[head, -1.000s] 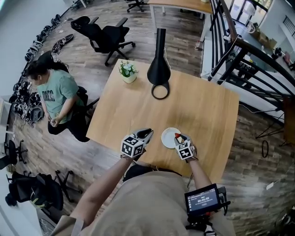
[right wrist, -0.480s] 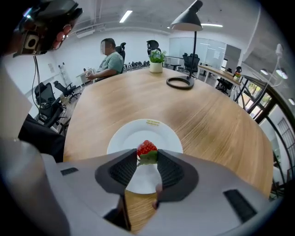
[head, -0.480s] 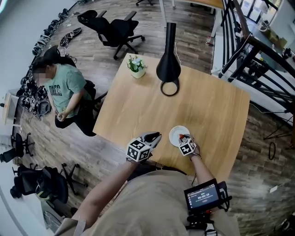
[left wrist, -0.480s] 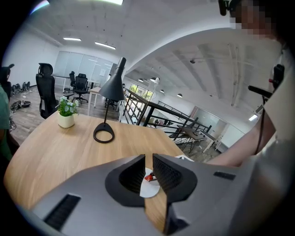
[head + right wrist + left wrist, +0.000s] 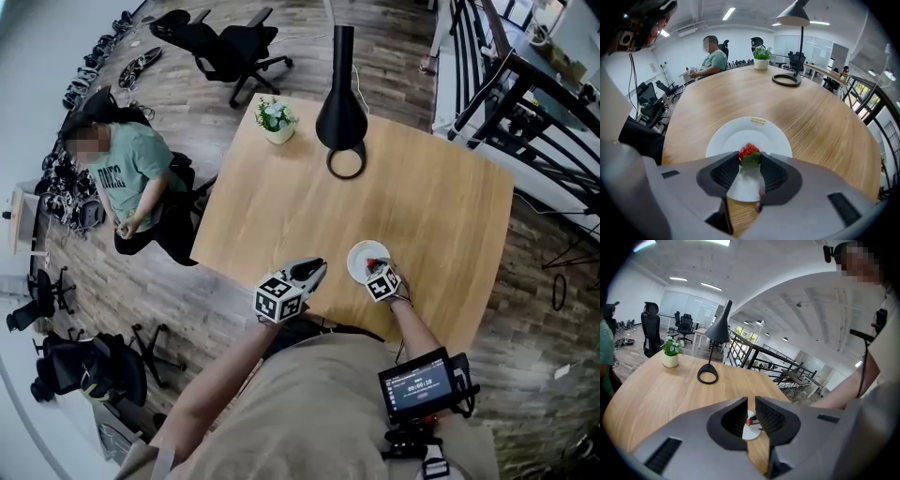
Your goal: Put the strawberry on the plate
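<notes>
A red strawberry (image 5: 749,151) with a green leafy top sits pinched between the jaws of my right gripper (image 5: 750,157), just above the near part of a white plate (image 5: 740,133). In the head view the plate (image 5: 359,255) lies near the table's front edge, with the right gripper (image 5: 377,269) over its near right side. My left gripper (image 5: 319,267) hovers left of the plate, jaws close together and empty. Through its narrow gap in the left gripper view (image 5: 751,401) I see the plate (image 5: 751,433) and the strawberry (image 5: 750,421).
On the wooden table (image 5: 422,197) a black lamp (image 5: 341,112) and a small potted plant (image 5: 275,119) stand at the far side. A seated person (image 5: 117,178) is left of the table, with office chairs (image 5: 225,42) beyond. A railing (image 5: 525,84) runs at the right.
My right gripper has come down with the strawberry, from above the plate to just over its surface. The left gripper stays beside the plate.
</notes>
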`<state>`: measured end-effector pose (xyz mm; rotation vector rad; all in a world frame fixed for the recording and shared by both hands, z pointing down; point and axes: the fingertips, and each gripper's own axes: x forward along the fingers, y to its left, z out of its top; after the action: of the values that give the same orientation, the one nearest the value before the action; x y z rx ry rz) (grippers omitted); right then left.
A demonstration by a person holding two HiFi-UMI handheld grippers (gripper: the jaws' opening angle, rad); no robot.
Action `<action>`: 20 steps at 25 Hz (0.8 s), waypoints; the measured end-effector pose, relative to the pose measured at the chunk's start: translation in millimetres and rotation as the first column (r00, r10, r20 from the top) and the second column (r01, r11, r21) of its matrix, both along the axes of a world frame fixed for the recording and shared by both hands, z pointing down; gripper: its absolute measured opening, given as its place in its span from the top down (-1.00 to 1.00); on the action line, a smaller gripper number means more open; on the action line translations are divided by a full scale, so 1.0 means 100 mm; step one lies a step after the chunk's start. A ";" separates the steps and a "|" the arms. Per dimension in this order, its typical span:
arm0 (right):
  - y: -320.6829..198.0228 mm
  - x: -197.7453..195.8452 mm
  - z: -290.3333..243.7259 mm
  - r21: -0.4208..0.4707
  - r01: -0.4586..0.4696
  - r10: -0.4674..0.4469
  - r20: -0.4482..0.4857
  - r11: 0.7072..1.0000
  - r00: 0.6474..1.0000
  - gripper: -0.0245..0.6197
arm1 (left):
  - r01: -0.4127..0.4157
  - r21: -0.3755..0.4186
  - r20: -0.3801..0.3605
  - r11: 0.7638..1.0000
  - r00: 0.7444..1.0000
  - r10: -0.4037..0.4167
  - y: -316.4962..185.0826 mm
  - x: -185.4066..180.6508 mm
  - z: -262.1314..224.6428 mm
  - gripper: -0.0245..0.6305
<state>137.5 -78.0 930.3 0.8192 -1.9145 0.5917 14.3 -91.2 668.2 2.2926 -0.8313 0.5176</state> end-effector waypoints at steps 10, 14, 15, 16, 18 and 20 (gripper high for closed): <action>-0.02 0.00 0.02 -0.005 -0.043 0.043 0.018 0.999 0.999 0.49 | 0.007 -0.011 0.004 1.000 1.000 -0.007 0.06 -0.03 0.00 0.82; -0.02 0.00 0.02 -0.013 -0.066 0.066 0.027 0.998 0.997 0.48 | 0.012 -0.014 0.007 1.000 1.000 -0.012 0.08 -0.04 0.02 0.82; -0.02 0.00 0.02 -0.014 -0.067 0.068 0.027 0.998 0.997 0.48 | 0.014 -0.015 0.006 1.000 1.000 -0.014 0.08 -0.04 0.01 0.82; -0.03 0.01 0.01 -0.015 -0.070 0.071 0.029 0.997 0.997 0.48 | 0.016 -0.016 0.004 1.000 1.000 -0.016 0.08 -0.04 0.01 0.82; -0.04 0.01 0.02 -0.023 -0.075 0.076 0.033 0.997 0.997 0.48 | 0.018 -0.019 0.001 1.000 1.000 -0.018 0.07 -0.03 0.00 0.82; -0.03 0.01 0.03 -0.036 -0.074 0.075 0.029 0.997 0.997 0.48 | 0.019 -0.021 0.000 1.000 1.000 -0.019 0.07 -0.03 0.00 0.82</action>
<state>138.4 -81.0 933.5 0.8663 -1.9028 0.6843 11.0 -84.1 668.1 2.2635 -0.8428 0.5155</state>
